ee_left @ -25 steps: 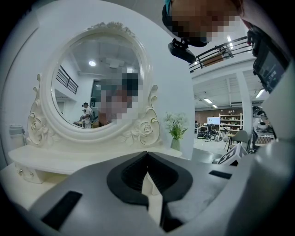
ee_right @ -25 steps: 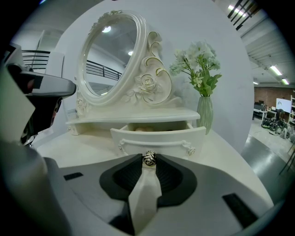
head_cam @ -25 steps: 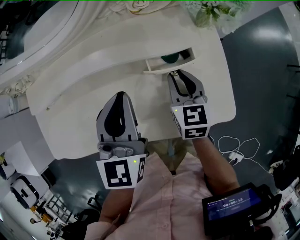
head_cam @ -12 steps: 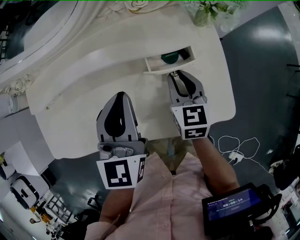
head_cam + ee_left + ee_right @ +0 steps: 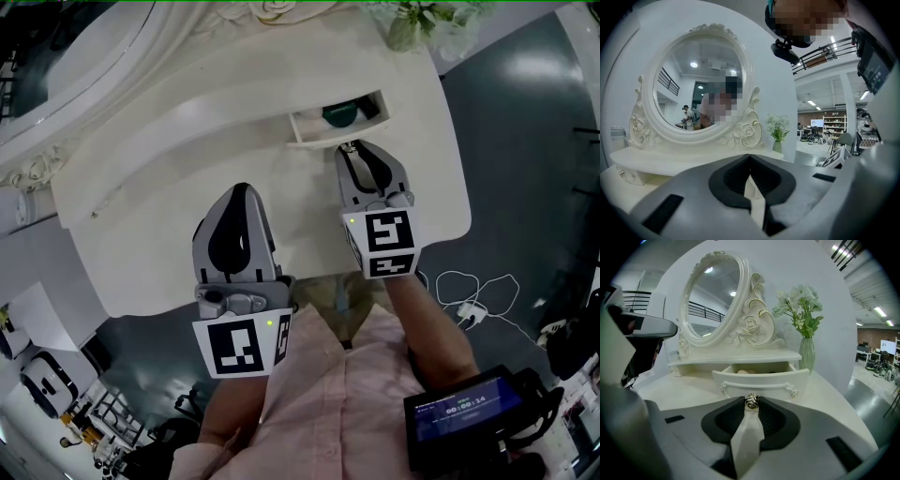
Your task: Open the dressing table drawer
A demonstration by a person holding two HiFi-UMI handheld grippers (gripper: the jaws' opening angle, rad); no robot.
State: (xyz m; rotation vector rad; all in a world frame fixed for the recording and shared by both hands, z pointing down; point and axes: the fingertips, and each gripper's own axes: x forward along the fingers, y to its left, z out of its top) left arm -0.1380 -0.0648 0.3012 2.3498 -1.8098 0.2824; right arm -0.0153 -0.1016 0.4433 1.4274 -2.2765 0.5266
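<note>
One dressing table (image 5: 187,187) carries one oval mirror (image 5: 715,296) along its back edge and one vase (image 5: 806,355) of flowers at its back right corner. One drawer (image 5: 759,380) stands pulled out near the right end, with one knob (image 5: 751,401) on its front and one dark green thing (image 5: 339,114) inside. There are two grippers, a left gripper (image 5: 242,190) and a right gripper (image 5: 349,148). One white cable (image 5: 478,295) lies on the floor (image 5: 525,141).

tabletop (image 5: 141,216): bare, passable left of drawer (image 5: 330,131) | drawer front: juts over tabletop; right gripper (image 5: 350,148) clamped on its knob (image 5: 751,401) fills that approach | drawer cavity: open from above, partly filled by green object (image 5: 339,115) | vase (image 5: 806,355): near drawer's right end | mirror (image 5: 715,296): closes rear
</note>
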